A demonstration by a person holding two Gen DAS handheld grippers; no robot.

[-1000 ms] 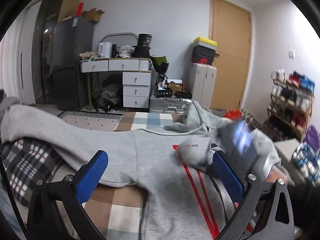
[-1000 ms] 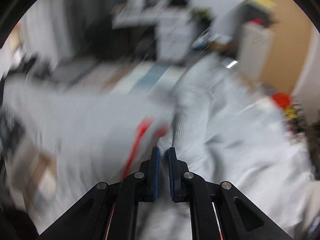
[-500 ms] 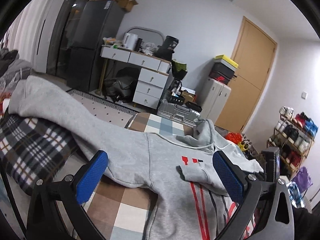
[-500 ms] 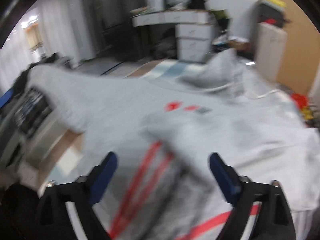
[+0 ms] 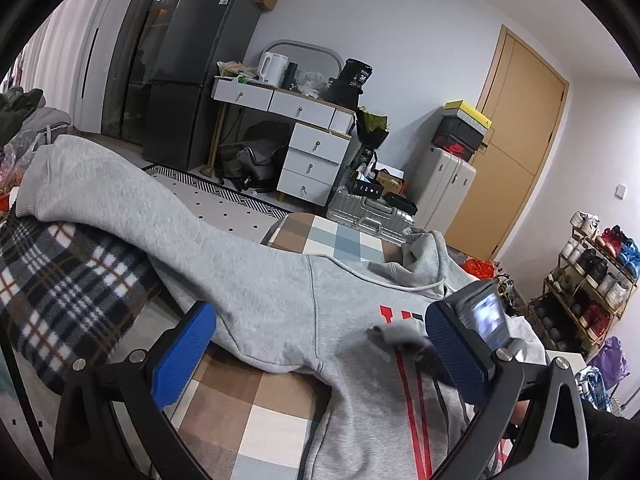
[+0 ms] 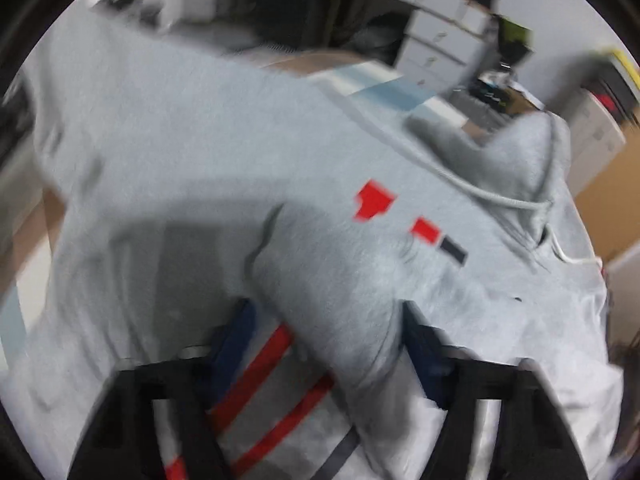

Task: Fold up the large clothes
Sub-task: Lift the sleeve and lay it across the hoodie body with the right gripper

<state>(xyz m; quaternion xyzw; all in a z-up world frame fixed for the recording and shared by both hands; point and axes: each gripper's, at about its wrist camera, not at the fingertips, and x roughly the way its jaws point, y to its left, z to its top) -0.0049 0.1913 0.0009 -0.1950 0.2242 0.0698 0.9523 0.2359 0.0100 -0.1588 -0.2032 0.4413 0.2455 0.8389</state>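
A grey hoodie point(image 5: 276, 300) with red stripes and red marks on the chest lies spread on a checked bed cover point(image 5: 248, 412). Its left sleeve point(image 5: 104, 192) stretches out to the left over a plaid blanket point(image 5: 60, 280). Its right sleeve point(image 6: 340, 280) is folded across the chest. My left gripper point(image 5: 316, 356) is open and empty, held above the hoodie's left side. My right gripper point(image 6: 324, 344) is open, low over the folded sleeve, which lies between its fingers; the view is blurred. The right gripper also shows in the left wrist view point(image 5: 484, 320).
A black fridge point(image 5: 188, 76), a white desk with drawers point(image 5: 304, 136), suitcases point(image 5: 372, 212), a wooden door point(image 5: 516, 136) and a shoe rack point(image 5: 592, 276) stand beyond the bed. A pile of clothes point(image 5: 24, 112) sits at the far left.
My right gripper carried the right sleeve across the chest, let it go and opened. It now sits low over the folded sleeve. My left gripper rose and tilted a little.
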